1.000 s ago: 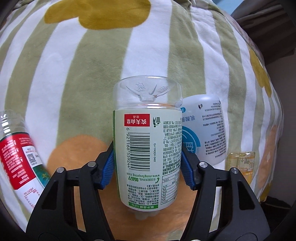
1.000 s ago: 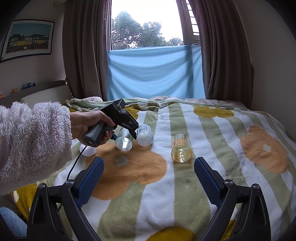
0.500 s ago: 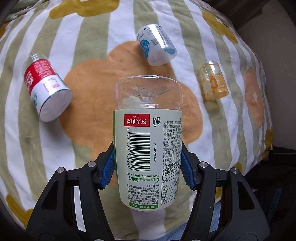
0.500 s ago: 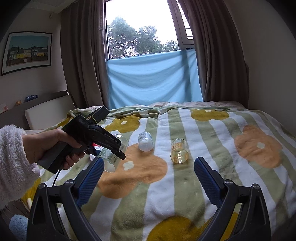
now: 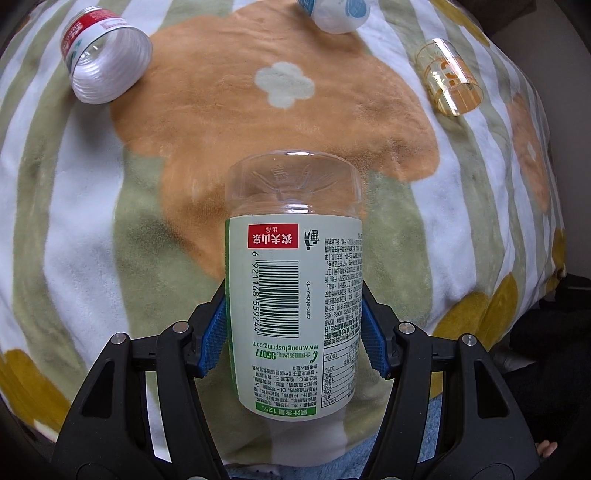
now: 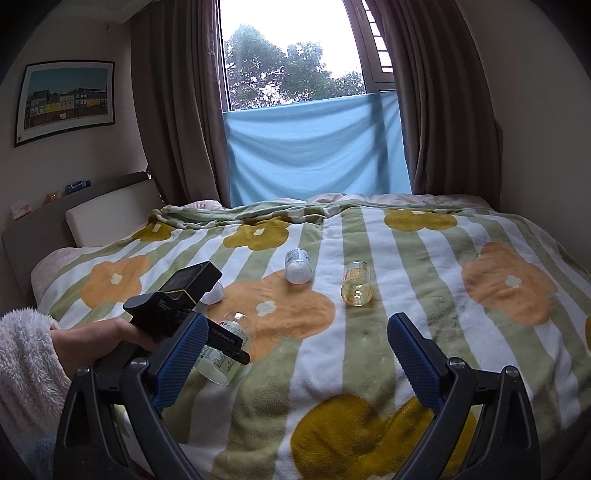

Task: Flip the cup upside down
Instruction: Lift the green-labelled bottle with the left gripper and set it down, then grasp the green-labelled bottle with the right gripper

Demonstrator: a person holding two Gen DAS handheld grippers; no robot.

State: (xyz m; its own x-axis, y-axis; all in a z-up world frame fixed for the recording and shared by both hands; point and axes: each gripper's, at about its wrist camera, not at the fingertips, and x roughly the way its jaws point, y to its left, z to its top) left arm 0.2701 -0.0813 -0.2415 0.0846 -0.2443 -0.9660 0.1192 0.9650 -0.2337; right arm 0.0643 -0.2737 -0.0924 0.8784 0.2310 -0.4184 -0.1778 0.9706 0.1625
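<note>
In the left wrist view the left tongs (image 5: 295, 328) are closed on the clear plastic cup (image 5: 293, 280), a cut-down drink bottle with a green-and-white label, its blue pads (image 5: 214, 332) pressing the label on both sides at lower centre of the frame. The cup's moulded closed base points away from the camera and its label text reads upside down (the barcode runs sideways). It hangs above the striped flower-print blanket (image 5: 92, 229). On the blanket lie a red-labelled cup (image 5: 107, 61) at upper left, a blue-and-white cup (image 5: 334, 14) at top centre and a yellow-tinted glass (image 5: 448, 77) at upper right, all on their sides. In the right wrist view the right tongs (image 6: 295, 358) gape wide at the bottom, holding nothing.
</note>
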